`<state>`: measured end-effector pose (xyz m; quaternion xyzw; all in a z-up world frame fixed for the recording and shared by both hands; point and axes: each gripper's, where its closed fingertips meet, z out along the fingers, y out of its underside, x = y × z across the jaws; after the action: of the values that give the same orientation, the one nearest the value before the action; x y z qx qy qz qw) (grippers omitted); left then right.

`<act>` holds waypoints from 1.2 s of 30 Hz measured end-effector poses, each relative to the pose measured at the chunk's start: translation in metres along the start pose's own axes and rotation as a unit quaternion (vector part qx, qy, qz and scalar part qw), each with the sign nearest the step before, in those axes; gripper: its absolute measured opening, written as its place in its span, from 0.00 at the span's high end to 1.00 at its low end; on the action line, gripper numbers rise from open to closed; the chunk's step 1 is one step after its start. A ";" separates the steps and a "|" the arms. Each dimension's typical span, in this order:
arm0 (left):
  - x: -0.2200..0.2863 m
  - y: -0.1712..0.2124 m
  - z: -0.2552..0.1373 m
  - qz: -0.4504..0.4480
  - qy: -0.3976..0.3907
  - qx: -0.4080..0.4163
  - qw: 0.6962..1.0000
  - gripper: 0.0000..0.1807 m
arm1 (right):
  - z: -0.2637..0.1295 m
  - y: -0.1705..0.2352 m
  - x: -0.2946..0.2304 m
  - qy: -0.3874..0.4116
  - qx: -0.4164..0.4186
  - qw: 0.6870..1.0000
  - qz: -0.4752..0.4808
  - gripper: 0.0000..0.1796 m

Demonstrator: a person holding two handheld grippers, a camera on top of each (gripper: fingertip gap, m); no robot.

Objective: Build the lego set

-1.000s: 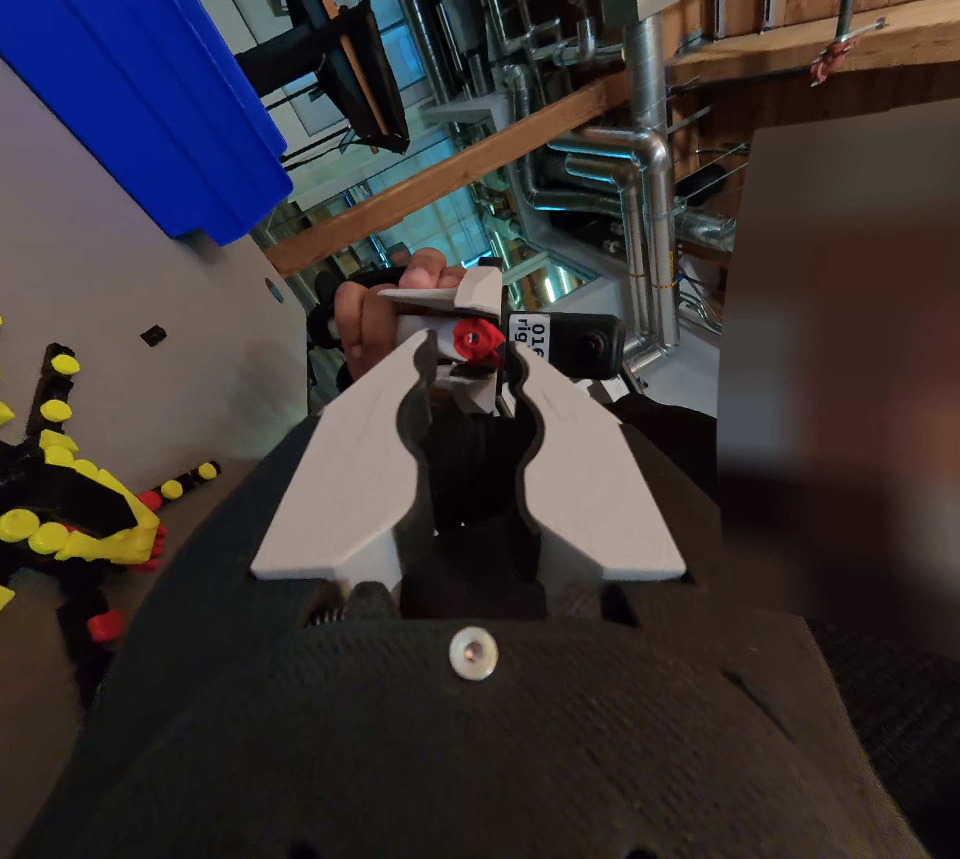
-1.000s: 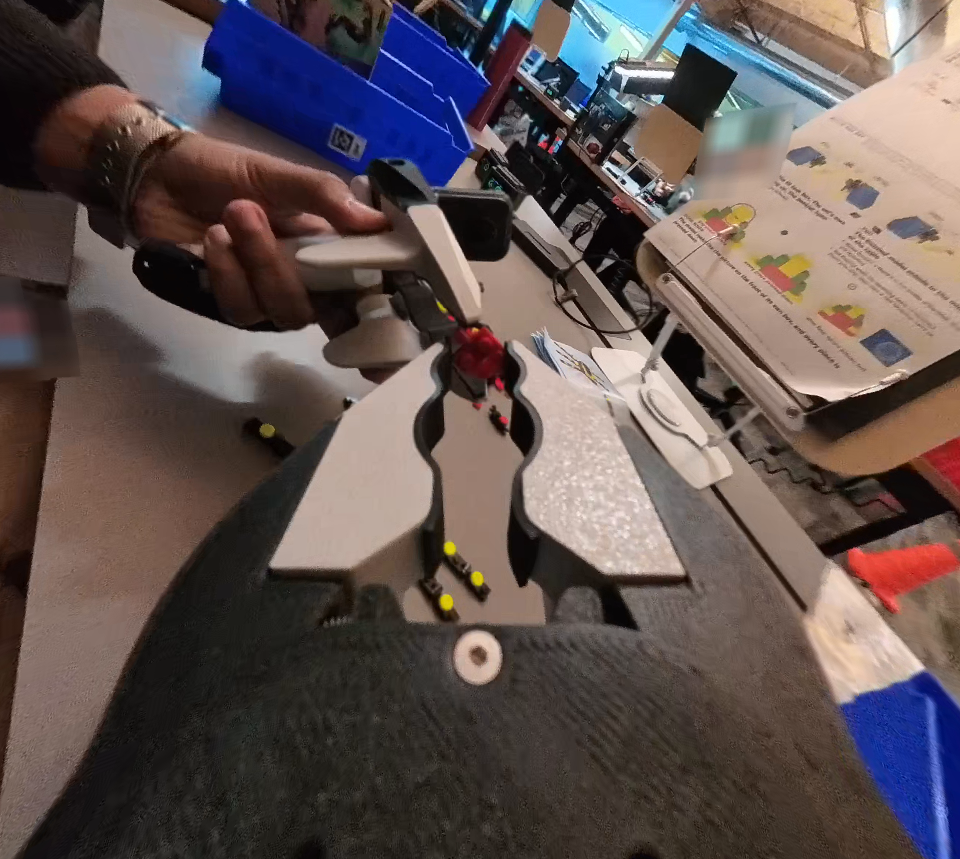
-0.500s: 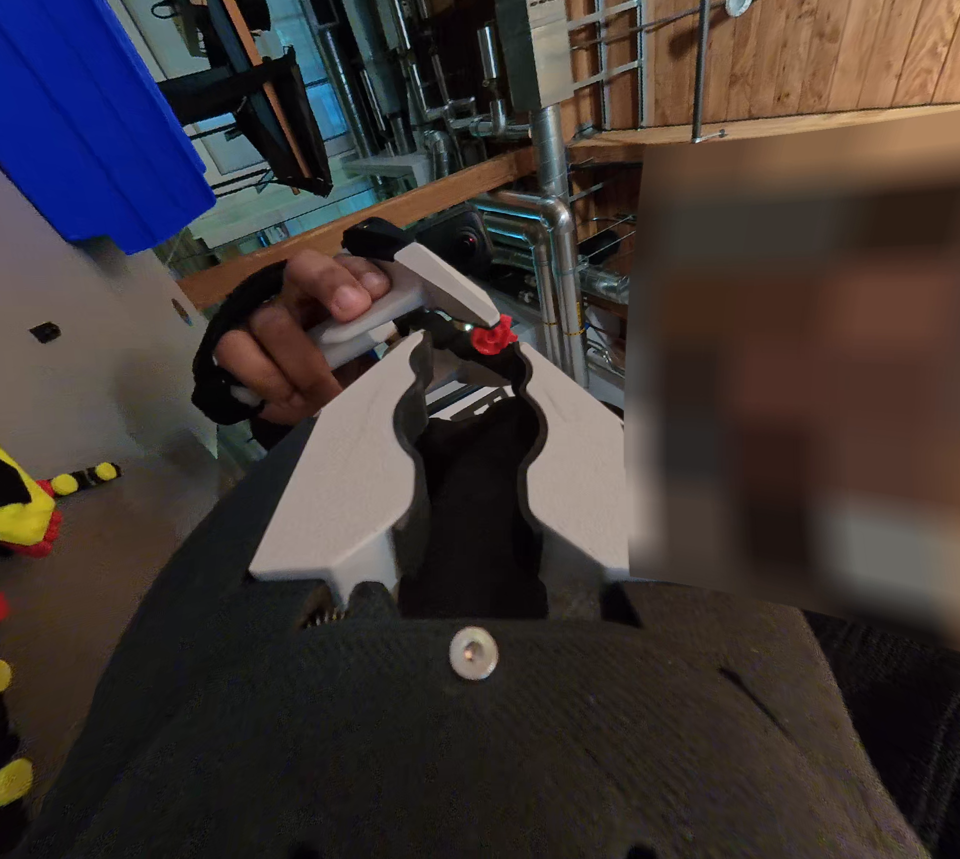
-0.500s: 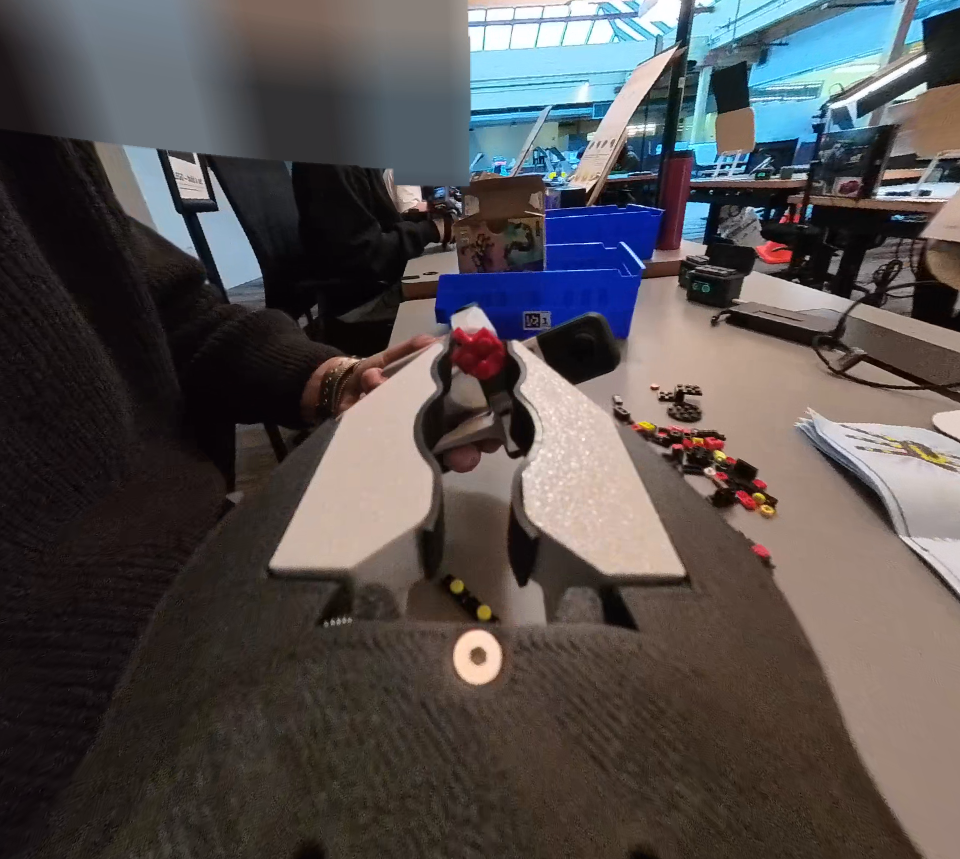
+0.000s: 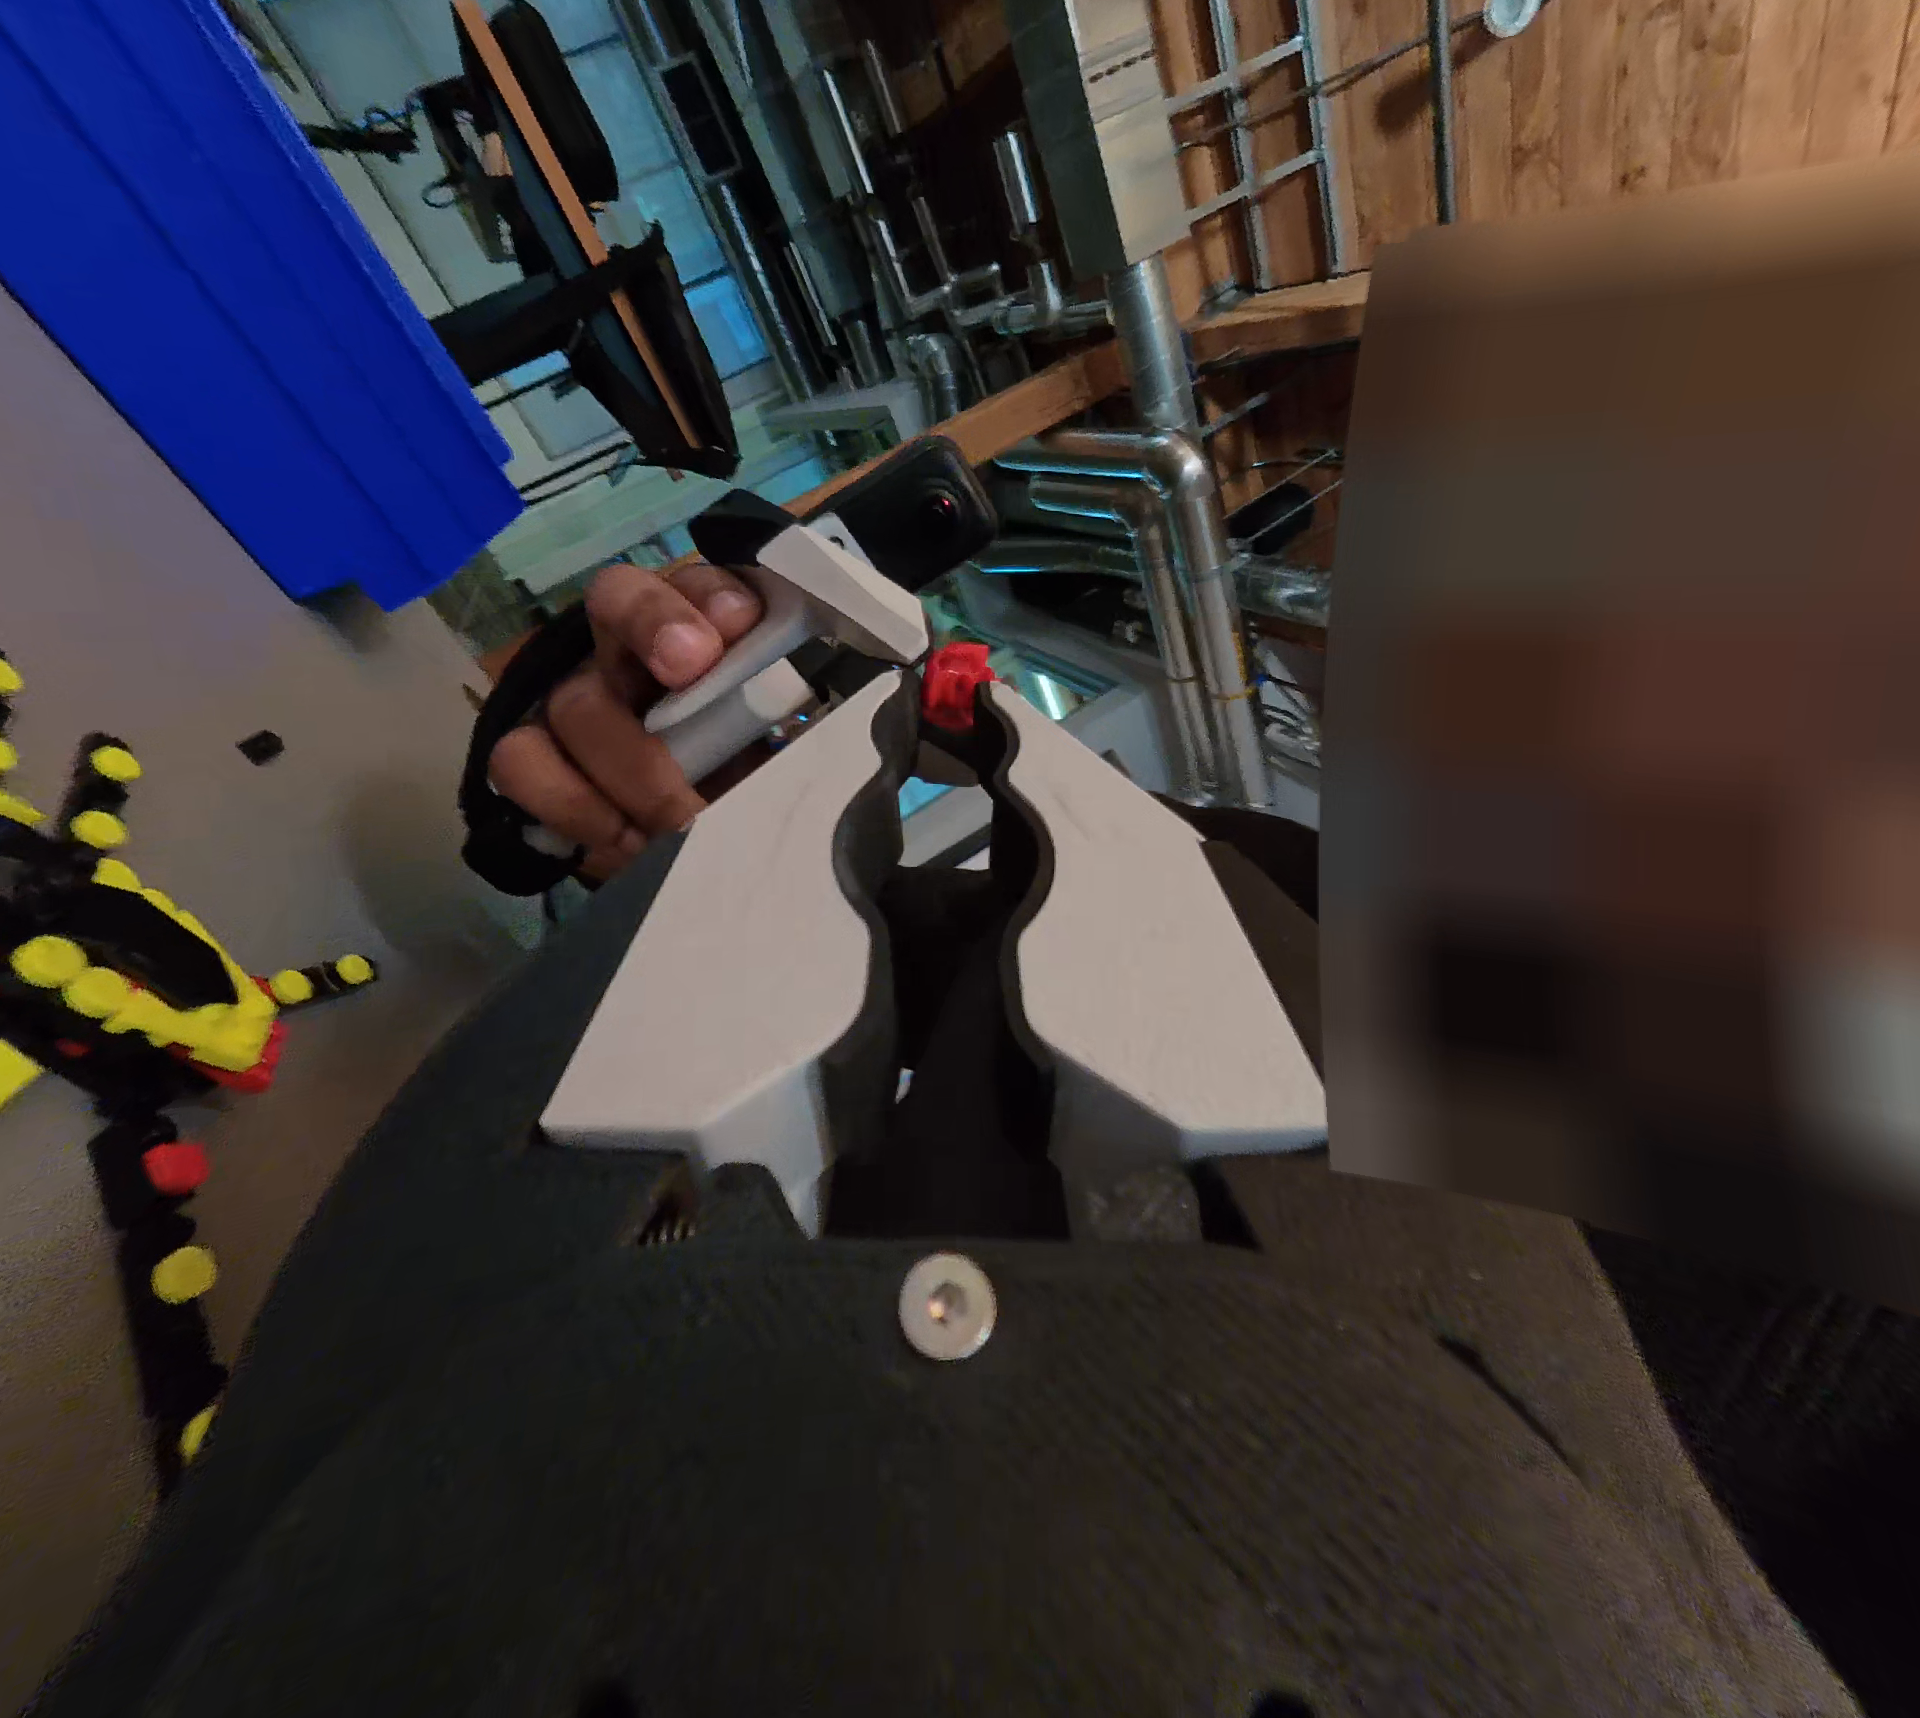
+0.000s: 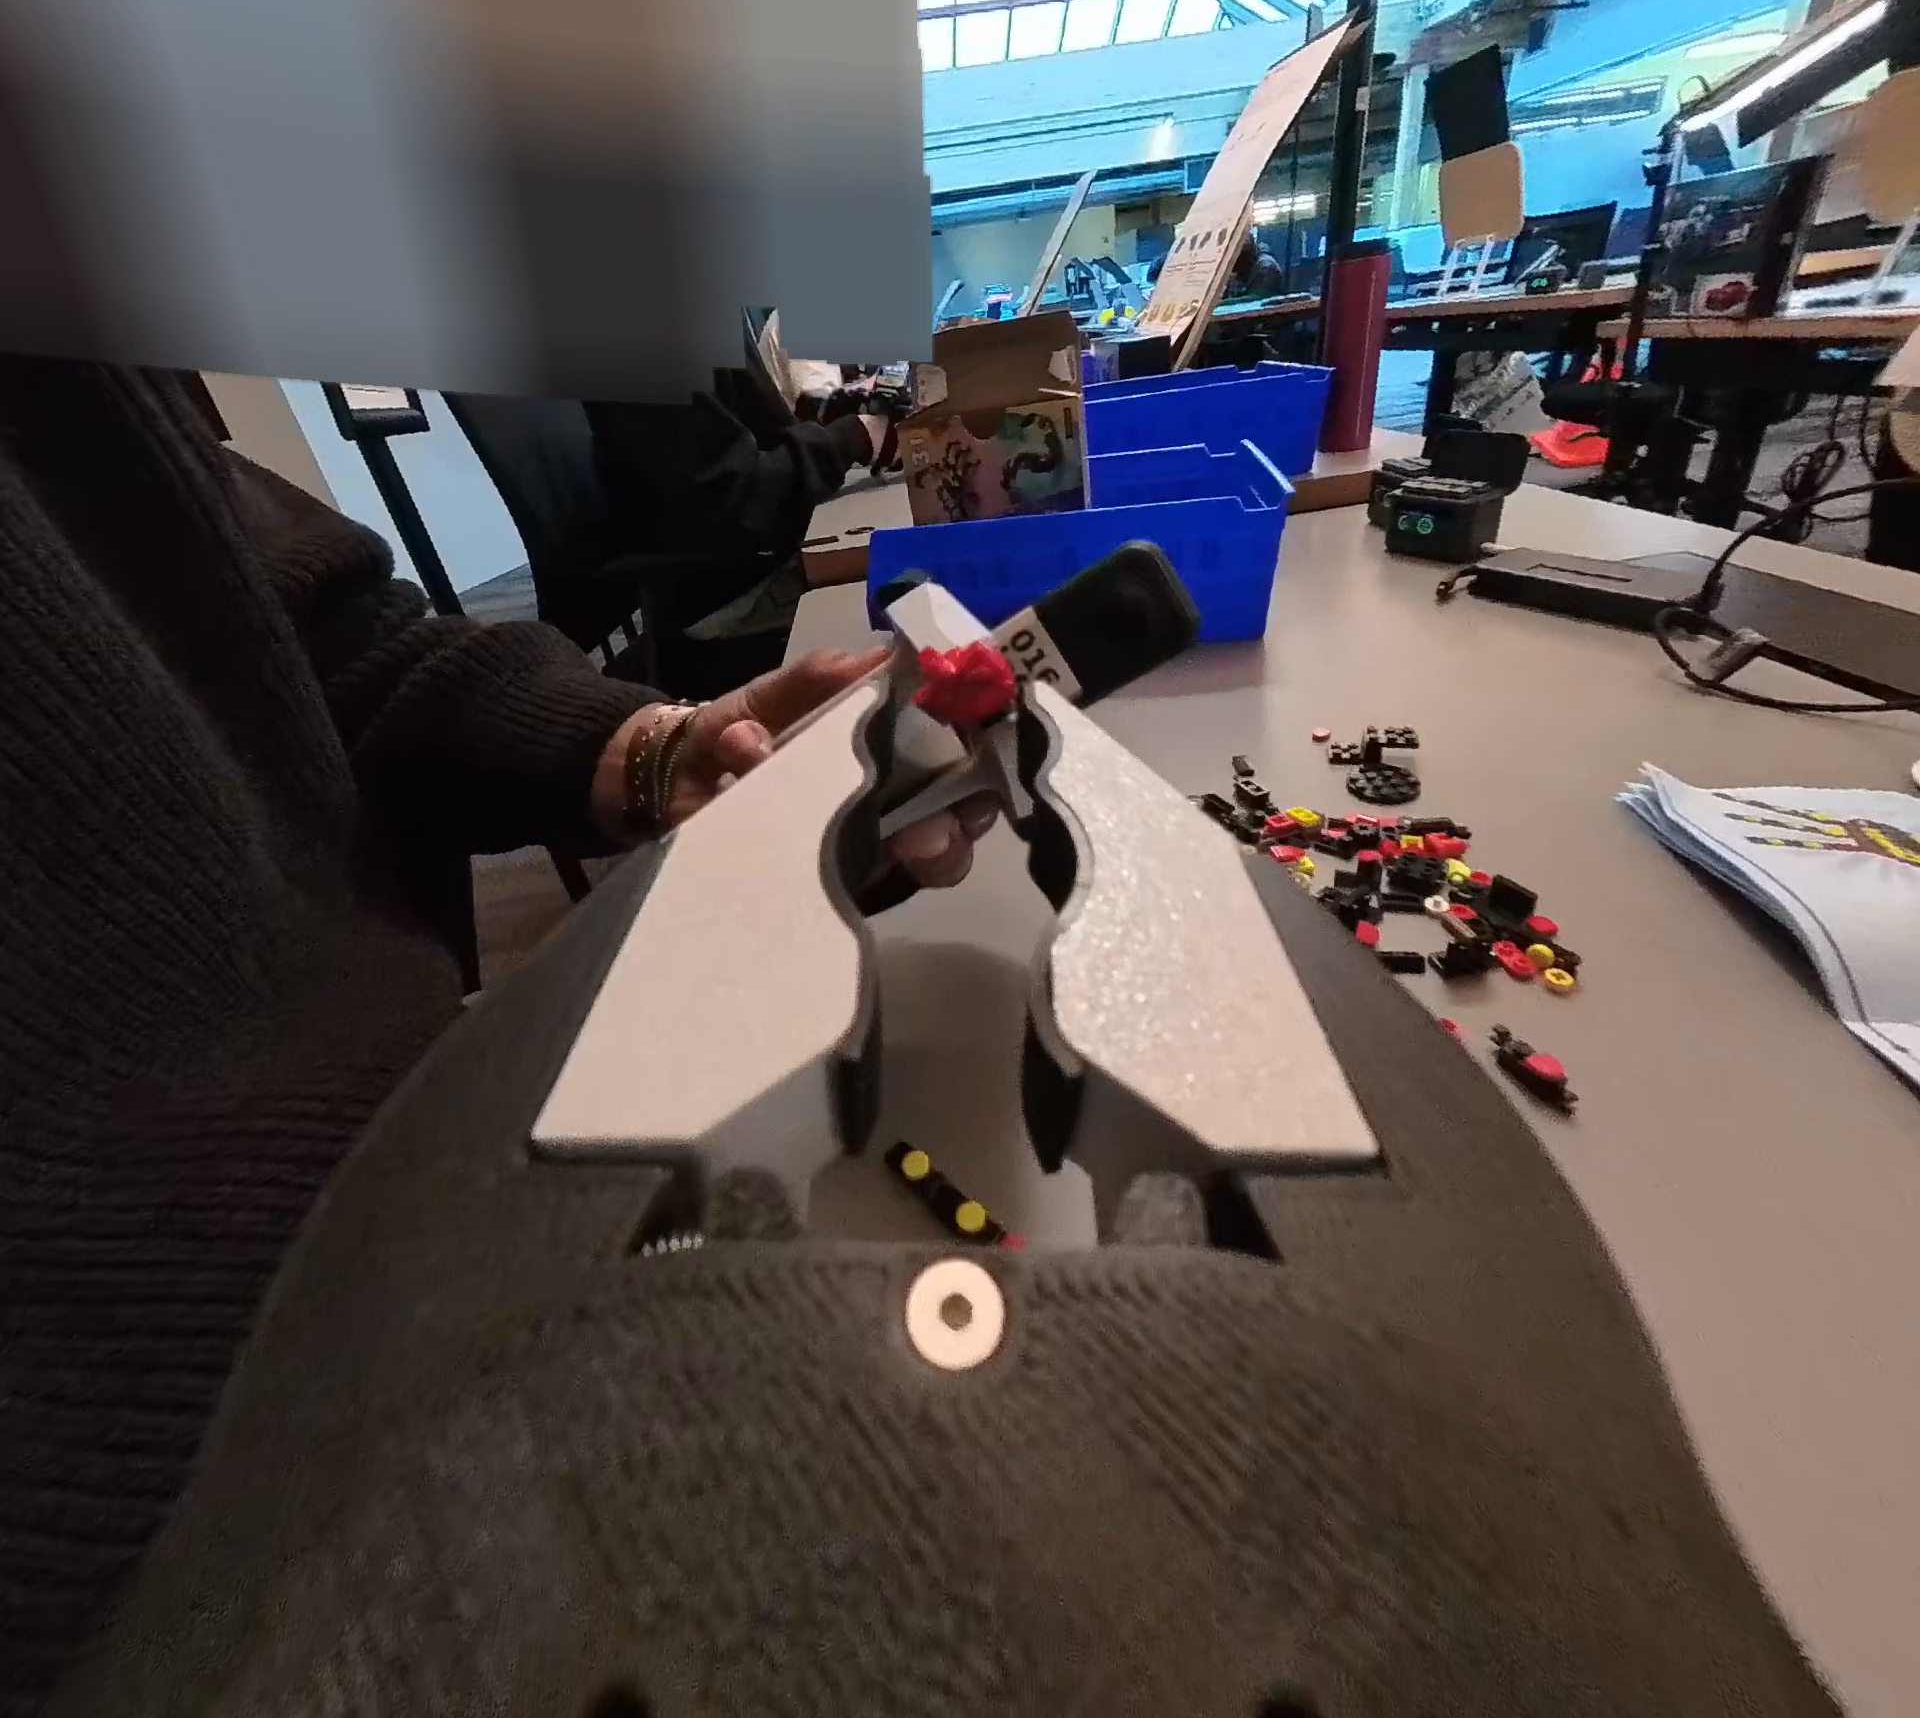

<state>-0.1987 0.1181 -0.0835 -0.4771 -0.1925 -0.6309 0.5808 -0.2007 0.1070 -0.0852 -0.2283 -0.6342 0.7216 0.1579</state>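
Both sets of tongs meet tip to tip above the desk's near edge: the left gripper (image 5: 943, 700) and right gripper (image 6: 961, 700) are each nearly closed, pinching the same small knobbly red lego piece (image 6: 964, 679) (glossy plastic). Loose black, red and yellow bricks (image 6: 1397, 873) lie scattered mid-desk, between blue bins (image 6: 1081, 569) and a paper booklet (image 6: 1803, 884) at the right edge.

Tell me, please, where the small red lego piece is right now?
In both wrist views the red lego piece sits centre frame, off the table, where both grippers' fingertips meet.
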 end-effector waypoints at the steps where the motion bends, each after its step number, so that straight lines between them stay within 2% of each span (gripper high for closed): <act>1: -0.002 -0.001 0.000 0.015 -0.013 0.001 1.000 0.96 | -0.001 0.001 0.002 0.005 -0.002 1.000 0.004 0.87; 5: -0.009 -0.006 0.001 0.086 -0.066 0.001 0.994 0.96 | -0.007 0.000 0.008 0.014 -0.001 0.999 0.047 0.87; 8: -0.012 -0.011 0.001 0.127 -0.094 0.004 0.987 0.97 | -0.014 0.000 0.014 0.023 0.003 0.997 0.075 0.91; 10: -0.014 -0.013 0.002 0.151 -0.112 0.006 0.982 1.00 | -0.018 0.000 0.018 0.036 0.003 0.996 0.076 0.93; 17: -0.021 -0.009 0.010 0.226 -0.157 -0.029 0.961 1.00 | -0.027 0.005 0.023 0.062 -0.009 0.995 0.079 0.95; 24: -0.025 -0.008 0.011 0.241 -0.165 -0.049 0.955 1.00 | -0.032 0.004 0.020 0.055 -0.015 0.996 0.071 0.98; 29: -0.028 0.000 0.011 0.284 -0.185 -0.090 0.936 1.00 | -0.034 0.007 0.016 0.043 -0.029 0.997 0.056 0.98; 36: -0.023 0.006 0.015 0.258 -0.154 -0.101 0.948 0.97 | -0.036 0.004 0.008 -0.005 -0.021 0.996 0.090 0.98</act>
<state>-0.1901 0.1409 -0.0976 -0.6579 -0.0855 -0.3944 0.6359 -0.1882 0.1407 -0.0934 -0.2842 -0.6269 0.7205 0.0843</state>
